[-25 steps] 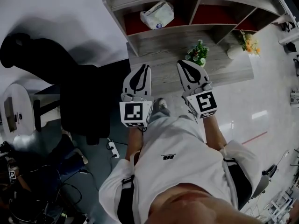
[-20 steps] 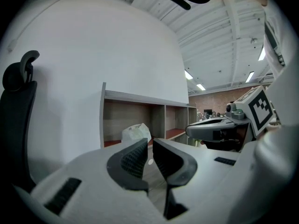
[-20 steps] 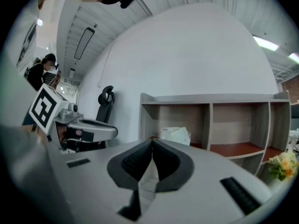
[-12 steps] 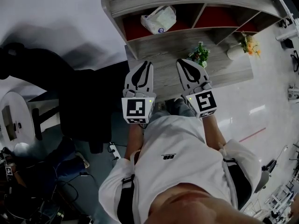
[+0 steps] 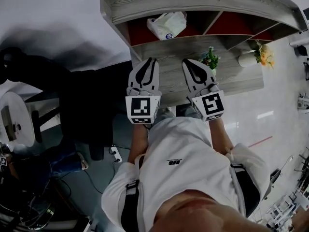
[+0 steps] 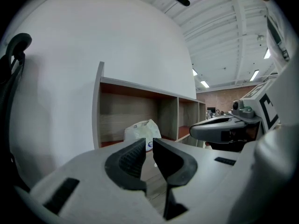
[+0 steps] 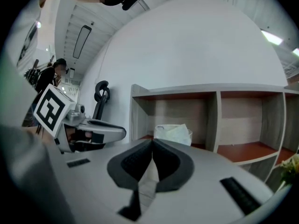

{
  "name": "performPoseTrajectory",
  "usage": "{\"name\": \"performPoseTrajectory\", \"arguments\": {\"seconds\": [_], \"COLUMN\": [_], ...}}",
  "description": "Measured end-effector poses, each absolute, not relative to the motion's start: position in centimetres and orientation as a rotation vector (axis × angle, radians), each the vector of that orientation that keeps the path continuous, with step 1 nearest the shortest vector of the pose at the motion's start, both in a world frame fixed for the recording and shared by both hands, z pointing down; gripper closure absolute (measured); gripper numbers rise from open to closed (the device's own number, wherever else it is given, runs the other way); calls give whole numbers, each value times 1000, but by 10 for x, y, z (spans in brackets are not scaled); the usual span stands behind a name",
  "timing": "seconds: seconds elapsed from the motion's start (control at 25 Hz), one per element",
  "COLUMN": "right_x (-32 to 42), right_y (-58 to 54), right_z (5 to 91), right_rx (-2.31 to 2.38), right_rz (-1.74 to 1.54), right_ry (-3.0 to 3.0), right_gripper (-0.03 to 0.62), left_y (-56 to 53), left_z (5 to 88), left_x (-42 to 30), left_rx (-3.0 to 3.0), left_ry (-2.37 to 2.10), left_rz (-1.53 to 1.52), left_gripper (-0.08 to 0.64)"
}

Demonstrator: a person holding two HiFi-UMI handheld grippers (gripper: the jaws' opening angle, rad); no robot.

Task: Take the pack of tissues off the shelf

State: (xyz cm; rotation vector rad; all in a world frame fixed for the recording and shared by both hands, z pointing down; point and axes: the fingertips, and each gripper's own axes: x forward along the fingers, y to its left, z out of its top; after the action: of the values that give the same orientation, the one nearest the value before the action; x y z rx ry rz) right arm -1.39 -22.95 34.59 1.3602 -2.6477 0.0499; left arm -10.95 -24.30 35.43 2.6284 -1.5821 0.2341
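Observation:
The pack of tissues (image 5: pixel 166 25), white and crinkled with a blue mark, lies in the leftmost compartment of the wooden shelf (image 5: pixel 145 4). It also shows ahead in the left gripper view as the pack (image 6: pixel 141 130), and in the right gripper view as the pack (image 7: pixel 173 133). My left gripper (image 5: pixel 152 60) and right gripper (image 5: pixel 185 62) hover side by side over the desk top below the shelf, well short of the pack. The left gripper (image 6: pixel 149 143) shows only a thin slit between its tips and holds nothing. The right gripper (image 7: pixel 152 143) has its tips touching, empty.
A small green potted plant (image 5: pixel 210 58) and a vase of flowers (image 5: pixel 258 52) stand on the grey desk top (image 5: pixel 174 83) right of my grippers. A black office chair (image 5: pixel 72 95) is at the left, with a round white table (image 5: pixel 17 120) and floor cables beyond.
Both grippers have edged a little forward toward the shelf, and the shelf and tissue pack sit nearer in the head view. Neither gripper has opened.

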Motion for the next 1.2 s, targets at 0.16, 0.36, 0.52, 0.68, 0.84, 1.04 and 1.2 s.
{"name": "performPoseTrajectory", "arguments": {"seconds": [0.16, 0.36, 0.52, 0.68, 0.84, 1.04, 1.2], "right_x": [-14, -13, -12, -12, -11, -11, -9], "right_y": [-244, -261, -271, -283, -292, -297, -301], "right_z": [351, 359, 367, 368, 371, 371, 373], "right_rx": [1323, 1281, 1249, 1241, 1230, 1220, 1212], "right_rz": [57, 92, 118, 110, 118, 135, 144], "right_ry": [-2664, -2669, -2654, -2688, -2672, -2691, -2700], "right_gripper": [566, 566, 566, 566, 566, 566, 566], "left_y": [-258, -277, -291, -303, -314, -323, -330], "left_z": [360, 369, 376, 381, 386, 396, 400], "left_x": [-107, -103, -102, -101, -99, -95, -92], "left_rx": [2603, 2573, 2552, 2535, 2524, 2507, 2497], "left_ry": [-1599, -1612, -1623, -1635, -1642, -1624, -1626], "left_rz": [248, 264, 281, 293, 309, 336, 337], "left_gripper": [526, 526, 526, 526, 526, 451, 451]}}
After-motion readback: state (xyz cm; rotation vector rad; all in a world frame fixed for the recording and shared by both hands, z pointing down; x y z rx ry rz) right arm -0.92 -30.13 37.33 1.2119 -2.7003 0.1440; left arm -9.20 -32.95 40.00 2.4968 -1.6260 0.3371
